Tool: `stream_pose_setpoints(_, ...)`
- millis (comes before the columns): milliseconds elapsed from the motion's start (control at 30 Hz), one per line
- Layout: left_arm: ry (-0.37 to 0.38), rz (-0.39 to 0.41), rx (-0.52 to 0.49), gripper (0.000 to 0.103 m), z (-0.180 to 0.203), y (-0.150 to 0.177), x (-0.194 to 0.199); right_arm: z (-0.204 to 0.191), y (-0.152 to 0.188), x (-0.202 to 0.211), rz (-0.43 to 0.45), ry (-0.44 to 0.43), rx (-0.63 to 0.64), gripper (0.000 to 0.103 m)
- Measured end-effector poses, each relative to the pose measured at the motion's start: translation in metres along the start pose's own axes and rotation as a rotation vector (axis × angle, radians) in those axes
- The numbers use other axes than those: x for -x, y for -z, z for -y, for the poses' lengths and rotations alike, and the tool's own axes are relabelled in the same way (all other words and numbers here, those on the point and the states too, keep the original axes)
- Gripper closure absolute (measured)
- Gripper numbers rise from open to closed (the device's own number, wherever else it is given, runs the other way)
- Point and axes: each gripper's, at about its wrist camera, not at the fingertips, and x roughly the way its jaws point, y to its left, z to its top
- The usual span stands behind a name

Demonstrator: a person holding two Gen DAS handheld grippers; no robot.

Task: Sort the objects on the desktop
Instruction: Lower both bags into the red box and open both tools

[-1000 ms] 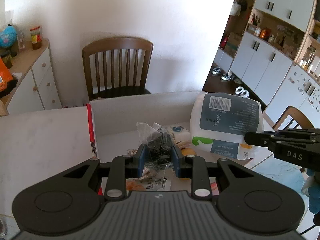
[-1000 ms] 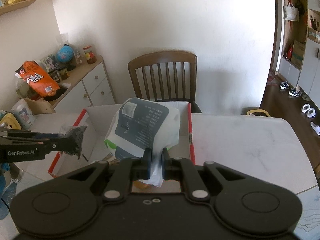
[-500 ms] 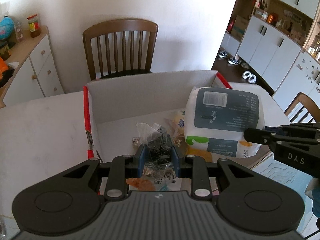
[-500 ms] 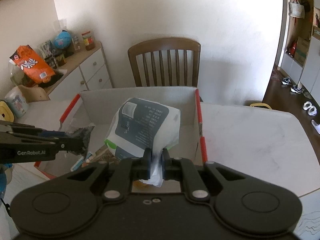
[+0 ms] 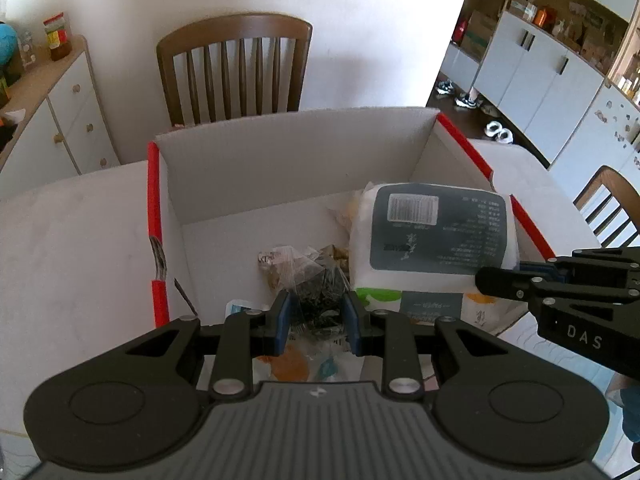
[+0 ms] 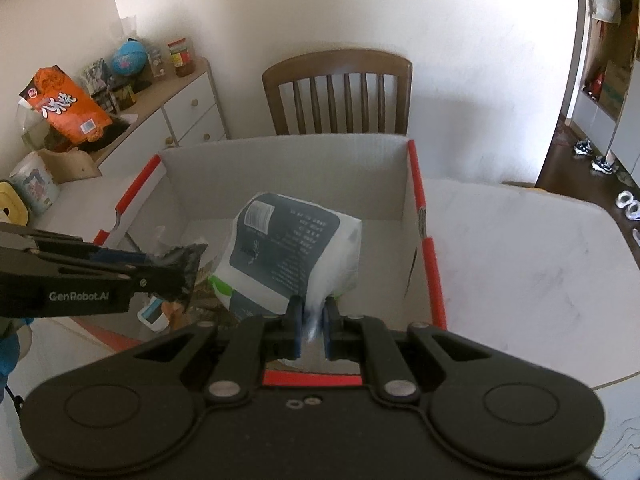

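Clear plastic bag of dark bits (image 5: 316,280) is pinched in our left gripper (image 5: 316,322), over the white box (image 5: 280,168). Right wrist view: our right gripper (image 6: 311,330) clamps the white tissue pack (image 6: 288,256) by its edge, inside that box.

Cardboard box (image 5: 288,168) sits on the table (image 5: 72,248), a chair (image 5: 234,68) behind it. Inside the box, a small plastic bag (image 5: 316,292) hangs left of the tissue pack (image 5: 436,240), over loose packets (image 5: 304,364) on the box floor. Sideboard (image 6: 176,116) stands left of the chair.
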Motion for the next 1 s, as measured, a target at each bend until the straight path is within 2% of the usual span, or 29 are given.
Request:
stream_pose_setpoints(533, -0.008, -0.073, 0.006, 0.076, 0.001, 0.004, -0.013, -0.001, 0.005, -0.004, -0.018, -0.006, 0.015, 0.094)
stream_pose_setpoints(800, -0.004, -0.108, 0.043, 0.074, -0.002, 0.006, -0.013, -0.003, 0.004, -0.004, -0.044, -0.013, 0.021, 0.086)
stream_pose_setpoints(933, 0.028, -0.093, 0.036, 0.050, 0.001, 0.008, -0.006, -0.002, 0.003, -0.001, -0.047, -0.016, 0.016, 0.083)
stream_pose_setpoints(1000, 0.012, -0.077, 0.013, 0.040, 0.008, 0.008, -0.001, -0.002, 0.003, 0.001, -0.047, -0.015, 0.019, 0.082)
